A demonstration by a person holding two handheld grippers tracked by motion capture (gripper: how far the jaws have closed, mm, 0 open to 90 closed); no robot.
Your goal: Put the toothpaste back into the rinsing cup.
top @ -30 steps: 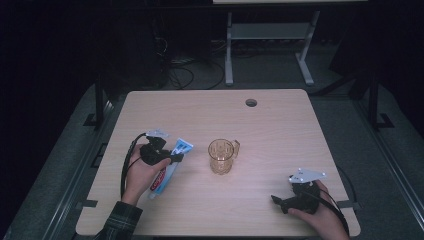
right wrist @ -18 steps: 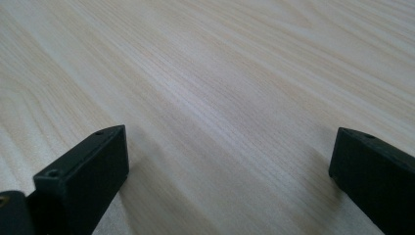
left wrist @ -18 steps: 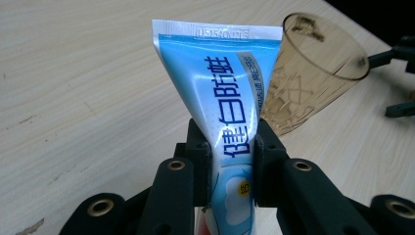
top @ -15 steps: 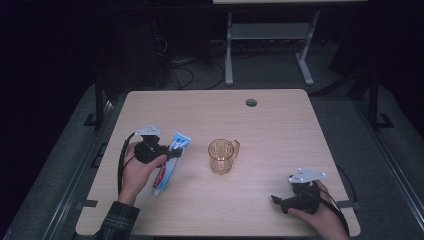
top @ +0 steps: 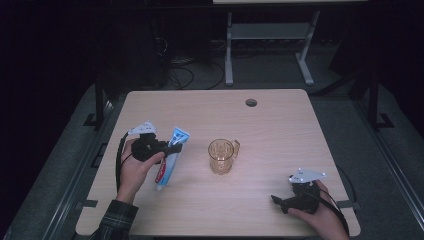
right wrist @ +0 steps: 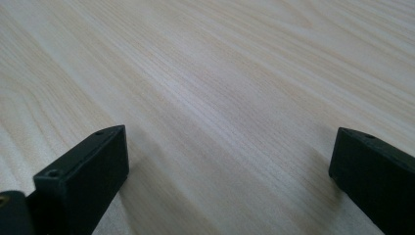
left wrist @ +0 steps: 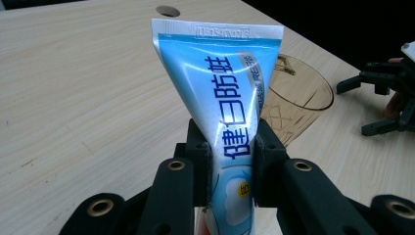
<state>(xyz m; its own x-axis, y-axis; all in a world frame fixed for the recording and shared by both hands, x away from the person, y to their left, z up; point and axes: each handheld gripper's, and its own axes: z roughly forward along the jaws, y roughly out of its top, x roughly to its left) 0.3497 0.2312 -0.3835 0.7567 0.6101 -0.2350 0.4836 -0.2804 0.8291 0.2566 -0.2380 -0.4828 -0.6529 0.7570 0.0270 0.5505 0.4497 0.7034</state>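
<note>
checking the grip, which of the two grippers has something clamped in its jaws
The left gripper, at the table's left in the high view: its jaws pinch a blue toothpaste tube held beside the amber glass mug. The right gripper rests open over bare table.

- We've got a toothpaste tube point(top: 169, 156) on the left side of the table, blue and white with a red band near its lower end.
- In the left gripper view the tube point(left wrist: 230, 107) shows bold blue characters down its face and a flat crimped seal at the top, fanning out wide.
- It's tilted: the crimped end is raised and points far and slightly right, while the lower end sits near the tabletop on our near side.
- Its middle is pinched between two black jaws, and the body narrows visibly there.
- It sits to the left of an amber glass mug, apart from it.
</note>
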